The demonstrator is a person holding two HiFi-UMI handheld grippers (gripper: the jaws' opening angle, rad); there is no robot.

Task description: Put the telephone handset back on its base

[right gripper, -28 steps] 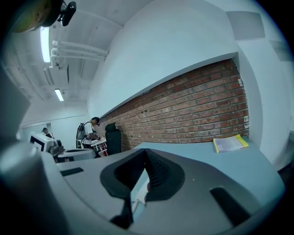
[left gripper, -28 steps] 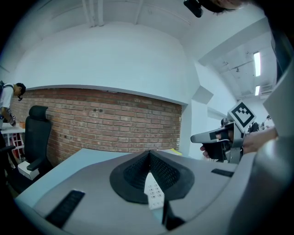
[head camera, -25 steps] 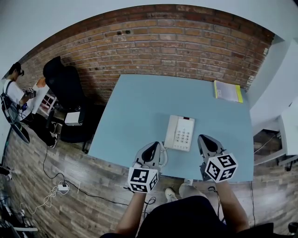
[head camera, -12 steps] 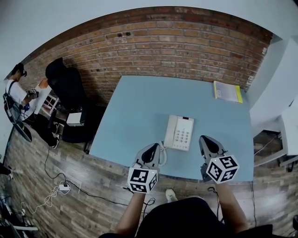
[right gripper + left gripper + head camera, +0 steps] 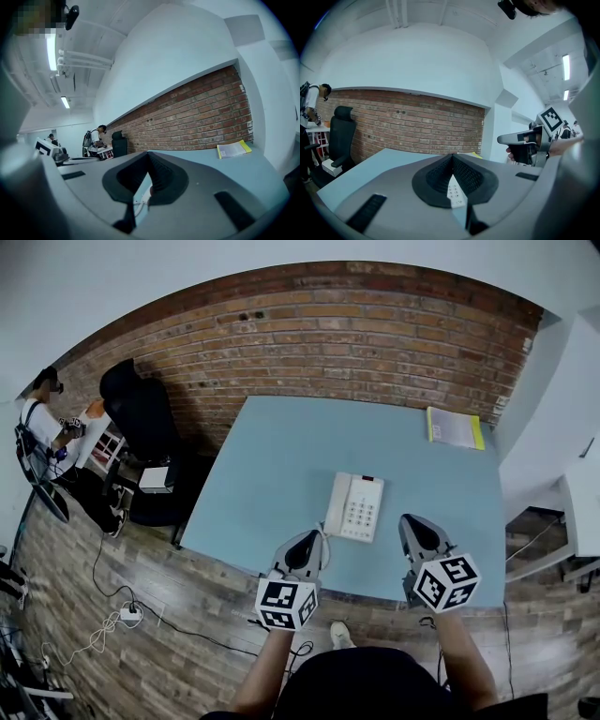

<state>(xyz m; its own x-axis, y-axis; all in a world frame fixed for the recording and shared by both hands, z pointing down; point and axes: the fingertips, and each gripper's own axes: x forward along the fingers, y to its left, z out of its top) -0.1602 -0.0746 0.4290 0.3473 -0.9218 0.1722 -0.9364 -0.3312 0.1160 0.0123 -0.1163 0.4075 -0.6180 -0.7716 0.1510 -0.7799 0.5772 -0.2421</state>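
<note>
A white telephone (image 5: 354, 507) lies on the blue table (image 5: 281, 456), near its front edge. Its handset (image 5: 336, 505) rests along the left side of the base, with the keypad (image 5: 362, 513) to its right. My left gripper (image 5: 305, 546) hovers at the front edge, just left of the phone, jaws shut and empty. My right gripper (image 5: 417, 529) hovers to the phone's right, also shut and empty. In the left gripper view the shut jaws (image 5: 452, 157) show a sliver of keypad (image 5: 454, 192) below them. In the right gripper view the jaws (image 5: 148, 154) meet at the tip.
A yellow-edged booklet (image 5: 455, 427) lies at the table's far right corner. A black office chair (image 5: 141, 413) stands left of the table, with a person (image 5: 42, 423) beyond it. A brick wall (image 5: 328, 334) runs behind. Cables (image 5: 112, 620) lie on the wooden floor.
Both grippers have stayed shut at the table's front edge. The head view has shifted a little, so the phone sits slightly further left in the picture.
</note>
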